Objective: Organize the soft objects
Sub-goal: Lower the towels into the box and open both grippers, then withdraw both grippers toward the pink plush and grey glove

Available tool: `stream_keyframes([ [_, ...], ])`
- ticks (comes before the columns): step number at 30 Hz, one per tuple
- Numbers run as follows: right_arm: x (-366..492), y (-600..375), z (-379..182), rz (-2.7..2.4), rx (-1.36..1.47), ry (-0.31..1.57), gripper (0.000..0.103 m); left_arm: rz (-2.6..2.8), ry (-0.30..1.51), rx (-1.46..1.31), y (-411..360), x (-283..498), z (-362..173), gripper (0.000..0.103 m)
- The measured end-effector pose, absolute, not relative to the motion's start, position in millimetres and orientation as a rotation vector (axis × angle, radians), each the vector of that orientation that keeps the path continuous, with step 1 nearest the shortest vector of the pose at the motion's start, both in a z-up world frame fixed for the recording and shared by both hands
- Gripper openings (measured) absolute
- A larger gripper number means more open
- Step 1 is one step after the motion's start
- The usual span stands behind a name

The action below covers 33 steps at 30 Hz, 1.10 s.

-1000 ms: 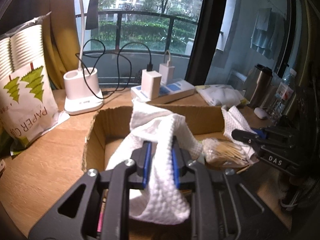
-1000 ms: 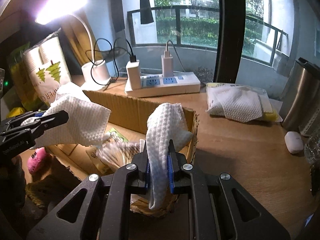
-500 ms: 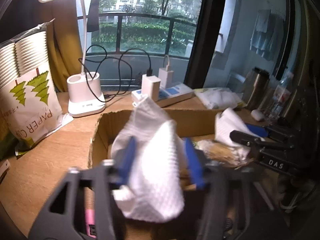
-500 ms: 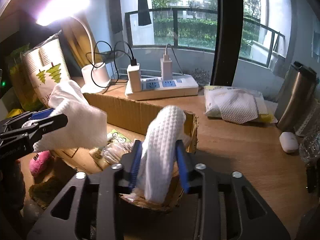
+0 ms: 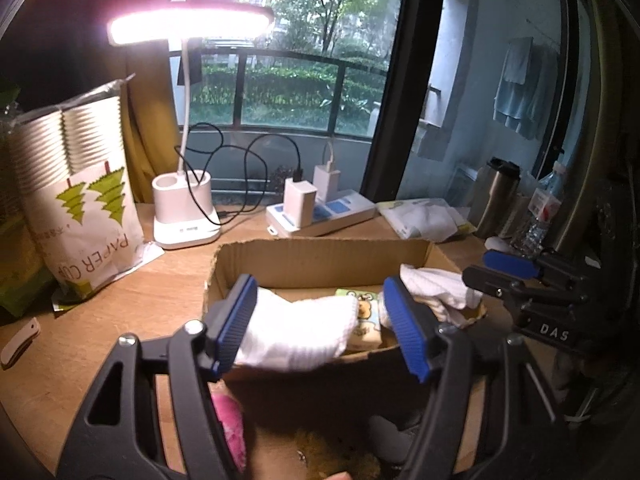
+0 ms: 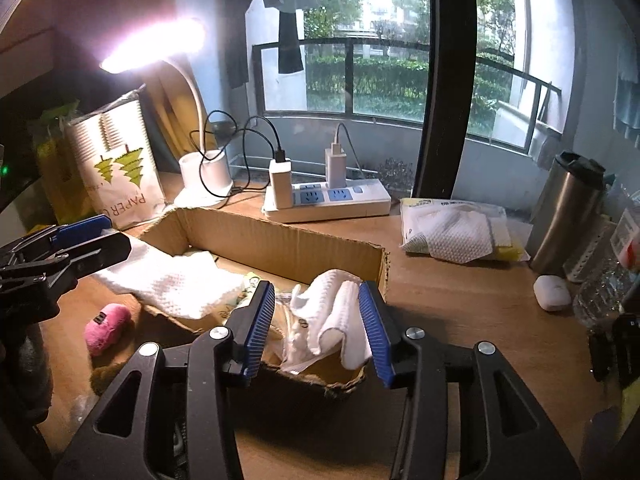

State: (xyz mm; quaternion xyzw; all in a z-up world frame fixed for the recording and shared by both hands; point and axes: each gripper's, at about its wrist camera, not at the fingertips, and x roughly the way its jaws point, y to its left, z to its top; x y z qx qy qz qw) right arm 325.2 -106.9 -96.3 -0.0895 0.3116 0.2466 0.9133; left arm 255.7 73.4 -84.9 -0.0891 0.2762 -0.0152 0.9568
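Right wrist: cloth (image 6: 336, 312) lies between opening hand-held gripper (image 6: 320, 328).

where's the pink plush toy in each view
Left wrist: pink toy at bottom left of centre, partly behind the tool's frame, below the box's near wall.
Right wrist: pink toy at left, on the desk outside the box.
Shared landmark: the power strip.

Left claw (image 5: 320, 326) jaws opening; white cloth (image 5: 298, 334) between them, draped over cardboard box (image 5: 320, 260) rim.
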Motion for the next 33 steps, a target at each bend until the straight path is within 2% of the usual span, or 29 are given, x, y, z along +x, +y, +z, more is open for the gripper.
stream_keyframes([
  [16, 271.9, -91.0, -73.7, 0.539, -0.205, 0.594, 0.048, -0.008, 0.518, -0.197, 85.4, 204.3, -74.4, 0.068],
  [33, 238.2, -63.4, -88.6, 0.575, -0.245, 0.627, 0.048, 0.016, 0.544, -0.242, 107.9, 164.9, -98.7, 0.068],
])
